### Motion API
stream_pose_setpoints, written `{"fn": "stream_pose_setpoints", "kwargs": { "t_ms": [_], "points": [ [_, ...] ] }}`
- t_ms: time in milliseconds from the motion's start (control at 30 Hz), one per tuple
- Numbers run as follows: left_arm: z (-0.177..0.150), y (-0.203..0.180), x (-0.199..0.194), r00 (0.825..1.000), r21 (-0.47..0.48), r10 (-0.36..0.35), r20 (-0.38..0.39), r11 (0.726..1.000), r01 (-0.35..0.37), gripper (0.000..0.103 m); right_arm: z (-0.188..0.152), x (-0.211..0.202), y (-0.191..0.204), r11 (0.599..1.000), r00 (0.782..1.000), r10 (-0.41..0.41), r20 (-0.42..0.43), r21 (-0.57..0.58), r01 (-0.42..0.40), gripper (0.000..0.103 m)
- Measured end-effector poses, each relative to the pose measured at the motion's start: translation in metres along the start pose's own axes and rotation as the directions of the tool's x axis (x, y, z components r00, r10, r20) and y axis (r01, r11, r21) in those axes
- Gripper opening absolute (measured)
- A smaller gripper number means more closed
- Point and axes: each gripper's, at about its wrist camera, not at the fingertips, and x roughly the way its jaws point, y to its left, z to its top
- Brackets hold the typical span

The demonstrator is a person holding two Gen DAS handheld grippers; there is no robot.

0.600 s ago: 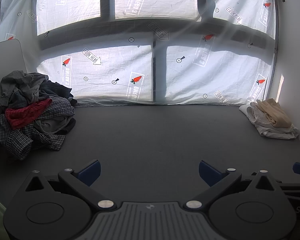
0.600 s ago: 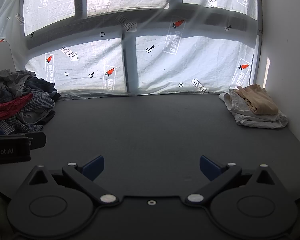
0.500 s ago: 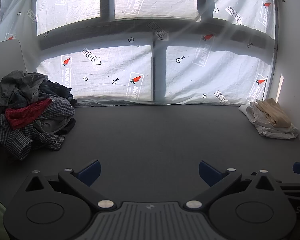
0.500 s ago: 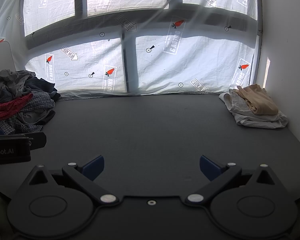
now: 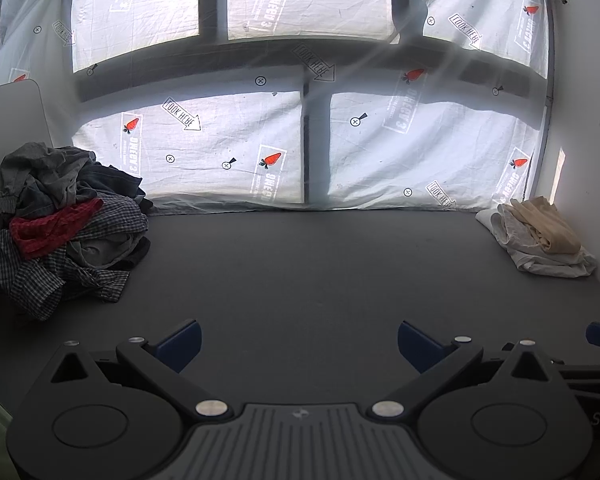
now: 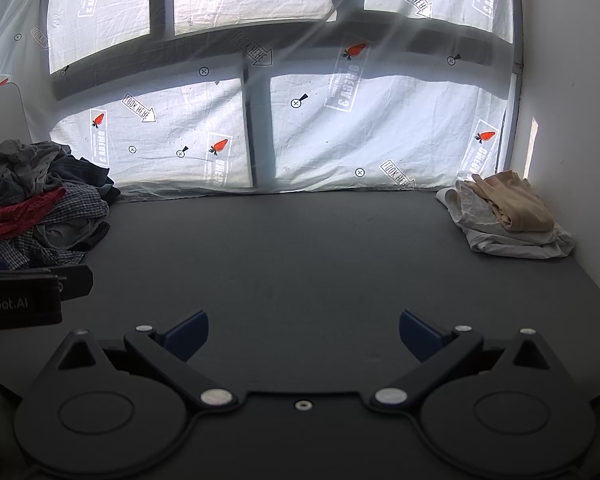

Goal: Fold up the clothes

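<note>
With both the left gripper (image 5: 298, 342) and right gripper (image 6: 303, 334) empty, jaws wide, over the bare counter (image 5: 320, 272), the next move is probably fetching a garment from the unfolded heap (image 5: 60, 224) at the counter's far-left corner.

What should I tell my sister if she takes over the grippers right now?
Left gripper: open, holding nothing, low over the dark table.
Right gripper: open, holding nothing too.
Unfolded pile of clothes: far left of the table, red piece on top.
Small stack of pale clothes: far right, looks folded.
Done: probably that pale stack.
Left: nothing is picked up yet; take one piece from the left pile, spread it mid-table, fold it.
</note>
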Motion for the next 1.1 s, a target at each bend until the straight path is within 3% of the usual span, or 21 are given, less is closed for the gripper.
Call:
{"fn": "stream_pose_setpoints", "kwargs": {
  "t_ms": [1100],
  "points": [
    [-0.006,-0.006,-0.013,1.000,-0.006,-0.030,0.001,1.000,0.030,0.103,-0.008,-0.008,-0.004,1.000,1.000,-0.004,0.012,-0.007,0.004,0.103]
  ]
}}
